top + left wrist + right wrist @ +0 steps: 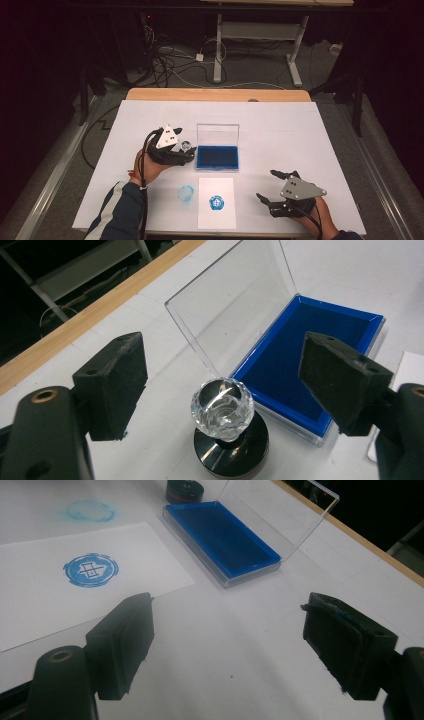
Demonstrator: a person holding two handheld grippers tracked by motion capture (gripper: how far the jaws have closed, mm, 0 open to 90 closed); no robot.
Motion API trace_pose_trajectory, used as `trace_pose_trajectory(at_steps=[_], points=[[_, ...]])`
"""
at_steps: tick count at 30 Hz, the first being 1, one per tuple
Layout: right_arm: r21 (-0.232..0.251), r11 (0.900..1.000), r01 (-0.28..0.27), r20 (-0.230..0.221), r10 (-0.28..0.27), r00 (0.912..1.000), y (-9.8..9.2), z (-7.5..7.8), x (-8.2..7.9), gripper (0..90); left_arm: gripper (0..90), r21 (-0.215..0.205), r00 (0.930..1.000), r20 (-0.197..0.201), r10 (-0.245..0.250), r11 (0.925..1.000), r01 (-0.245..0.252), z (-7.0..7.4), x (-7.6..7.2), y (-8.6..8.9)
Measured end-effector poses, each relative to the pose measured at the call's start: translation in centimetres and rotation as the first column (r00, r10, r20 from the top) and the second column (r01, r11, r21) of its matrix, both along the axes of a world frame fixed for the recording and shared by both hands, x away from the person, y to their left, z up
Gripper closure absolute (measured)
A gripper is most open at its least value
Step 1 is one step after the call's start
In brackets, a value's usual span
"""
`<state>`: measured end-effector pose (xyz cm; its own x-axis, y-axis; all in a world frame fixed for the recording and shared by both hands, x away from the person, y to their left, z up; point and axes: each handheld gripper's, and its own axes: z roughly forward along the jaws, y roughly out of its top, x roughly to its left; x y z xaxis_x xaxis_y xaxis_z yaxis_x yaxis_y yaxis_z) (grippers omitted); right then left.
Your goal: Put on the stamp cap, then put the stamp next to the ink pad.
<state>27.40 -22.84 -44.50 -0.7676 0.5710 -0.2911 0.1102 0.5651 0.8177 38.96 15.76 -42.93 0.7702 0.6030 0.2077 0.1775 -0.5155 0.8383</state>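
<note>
The stamp (227,432), a clear faceted knob on a round black base, stands upright on the white surface (300,130), just beside the near left corner of the open ink pad case (320,360). The left tongs (222,385) are spread wide around the knob, one pad on either side with clear gaps, so nothing is gripped; in the high view the left tongs (186,150) hover just over the stamp (187,146). No earlier view backs it, but this reads as the setting-down step, with the stamp parked next to its case.

The sheet of paper (216,200) near the front edge already carries a round blue print (216,202), and a fainter blue ring (185,192) marks the surface to its left, so the stamping itself looks done. The right tongs (274,190) rest wide and empty near the front right; their own view looks across the paper (75,580) to the blue case (225,540).

The next move probably calls for lifting the left tongs straight clear without knocking the knob. Closing the upright clear lid (235,305) may follow; that needs a gentle push from behind it.
</note>
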Motion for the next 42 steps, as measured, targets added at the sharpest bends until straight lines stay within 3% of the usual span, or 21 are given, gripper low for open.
trace_pose_trajectory(at_steps=[12,22,30,42], points=[[-0.002,1.000,0.004,0.006,-0.004,1.0000,0.0,0.0,0.1,20.6,18.8,0.034,0.9983,0.049,-0.031,0.9990,0.029,0.9,-1.3,-0.5],[-0.004,1.000,-0.002,0.020,0.002,0.9998,0.1,0.2,0.1,20.8,18.7,0.050,0.9983,0.032,-0.049,0.9976,0.047,1.1,-2.1,-1.1],[0.002,1.000,-0.010,0.034,0.010,0.9994,0.1,0.3,0.0,20.9,18.7,0.076,0.9969,0.047,-0.063,0.9954,0.059,1.3,-2.6,-1.5],[-0.002,1.000,-0.015,0.044,0.015,0.9989,0.1,0.3,-0.2,21.0,18.7,0.089,0.9908,0.098,-0.093,0.9924,0.085,2.2,-4.4,-1.8]])
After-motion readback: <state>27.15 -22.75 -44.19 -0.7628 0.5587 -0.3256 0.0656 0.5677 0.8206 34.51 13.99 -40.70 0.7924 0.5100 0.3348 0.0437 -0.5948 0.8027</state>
